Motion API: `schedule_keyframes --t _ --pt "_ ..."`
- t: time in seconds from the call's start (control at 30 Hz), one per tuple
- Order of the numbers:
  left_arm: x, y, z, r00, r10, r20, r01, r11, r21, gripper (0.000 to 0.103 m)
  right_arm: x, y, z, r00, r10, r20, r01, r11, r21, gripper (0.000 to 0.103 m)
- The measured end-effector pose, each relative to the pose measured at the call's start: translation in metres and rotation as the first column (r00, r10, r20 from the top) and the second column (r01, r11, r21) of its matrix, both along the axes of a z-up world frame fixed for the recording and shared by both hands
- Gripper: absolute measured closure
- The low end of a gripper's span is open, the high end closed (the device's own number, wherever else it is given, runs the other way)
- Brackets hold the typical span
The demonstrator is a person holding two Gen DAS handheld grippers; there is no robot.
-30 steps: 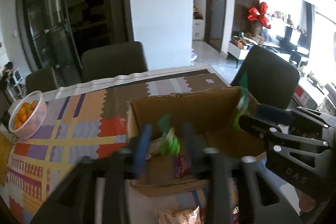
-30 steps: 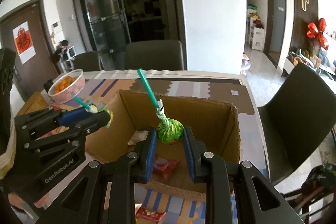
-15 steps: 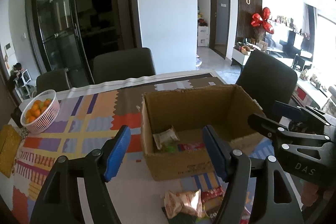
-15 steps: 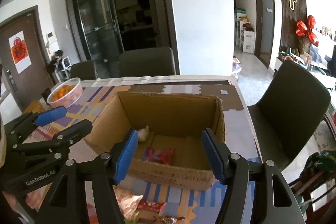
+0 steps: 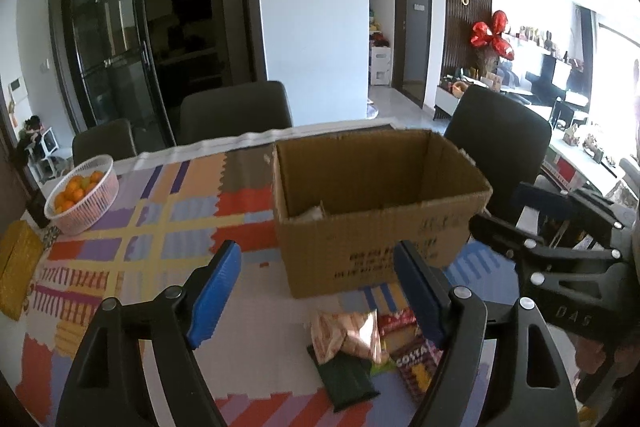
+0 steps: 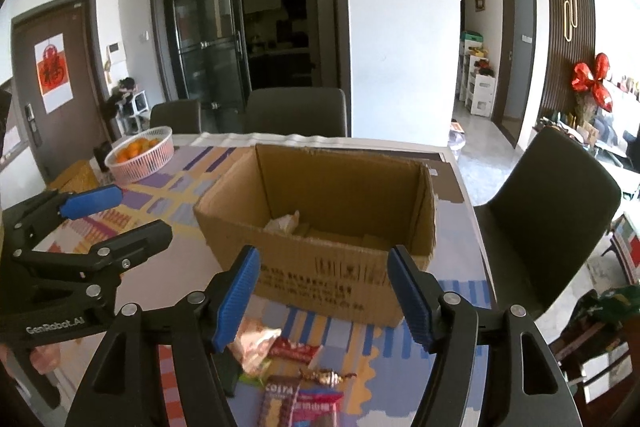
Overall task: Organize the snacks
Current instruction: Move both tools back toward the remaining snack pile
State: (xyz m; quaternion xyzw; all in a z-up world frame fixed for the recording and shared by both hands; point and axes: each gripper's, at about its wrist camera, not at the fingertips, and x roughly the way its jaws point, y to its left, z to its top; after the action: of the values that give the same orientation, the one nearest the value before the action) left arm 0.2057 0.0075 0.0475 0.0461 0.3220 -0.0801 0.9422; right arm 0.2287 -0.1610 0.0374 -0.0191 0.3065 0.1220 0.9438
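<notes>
**Both grippers empty, snack pile in front of carton**

Far left on the surface (image 5: 248, 291), which carries a colourful patterned cover: white basket of oranges (image 5: 82, 193), well apart from the rest. A yellow packet (image 5: 16, 267) lies at the left edge.

Left gripper (image 5: 316, 291): fingers spread wide, nothing between them; held above the surface, near side of the carton. Seen from the right wrist it sits at left, likewise spread.

Centre: cardboard box (image 5: 376, 207), open top, upright, printed text on its near wall. A pale wrapper (image 6: 284, 221) shows inside against the left-rear corner; other contents are hidden by the near wall.

Snack pile (image 5: 360, 343) lies on the surface just in front of the box: a crinkled orange-pink bag (image 5: 346, 335) on a dark flat packet (image 5: 346, 375), a red bar (image 6: 294, 349) and a Costa-labelled packet (image 5: 418, 367) beside it.

Right gripper (image 6: 324, 293): fingers spread wide, empty, above the pile and facing the box.

Right: dark chair (image 6: 548, 211) by the surface edge.
</notes>
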Motion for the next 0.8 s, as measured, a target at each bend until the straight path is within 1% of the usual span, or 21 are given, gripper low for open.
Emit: schedule_keyframes --t 0.13,0.27,0.47,0.67,0.8 --pt "-0.012 0.001 -0.012 1.0 0.01 -0.026 -0.01 1.0 0.0 0.025 -0.011 -0.002 -0.009 1.0 -0.011 -0.004 0.011 1.0 -0.014 0.036" --pt "-0.023 0.003 -0.026 0.998 0.02 -0.062 -0.021 1.0 -0.015 0.025 -0.019 -0.004 -0.019 1.0 -0.007 -0.031 0.007 1.0 -0.007 0.036" --pt "-0.036 0.002 -0.049 0.992 0.035 -0.118 -0.038 0.999 -0.022 0.025 -0.033 -0.004 -0.042 0.996 0.001 -0.094 -0.001 1.0 -0.006 0.036" --pt "-0.045 0.002 -0.079 0.979 0.037 -0.2 -0.043 0.999 -0.024 0.025 -0.045 -0.004 -0.069 0.986 0.013 -0.165 -0.016 1.0 -0.018 0.036" --pt "-0.048 0.0 -0.096 0.97 0.037 -0.24 -0.044 0.999 -0.021 0.025 -0.049 -0.003 -0.086 0.976 0.013 -0.217 -0.018 1.0 -0.022 0.036"
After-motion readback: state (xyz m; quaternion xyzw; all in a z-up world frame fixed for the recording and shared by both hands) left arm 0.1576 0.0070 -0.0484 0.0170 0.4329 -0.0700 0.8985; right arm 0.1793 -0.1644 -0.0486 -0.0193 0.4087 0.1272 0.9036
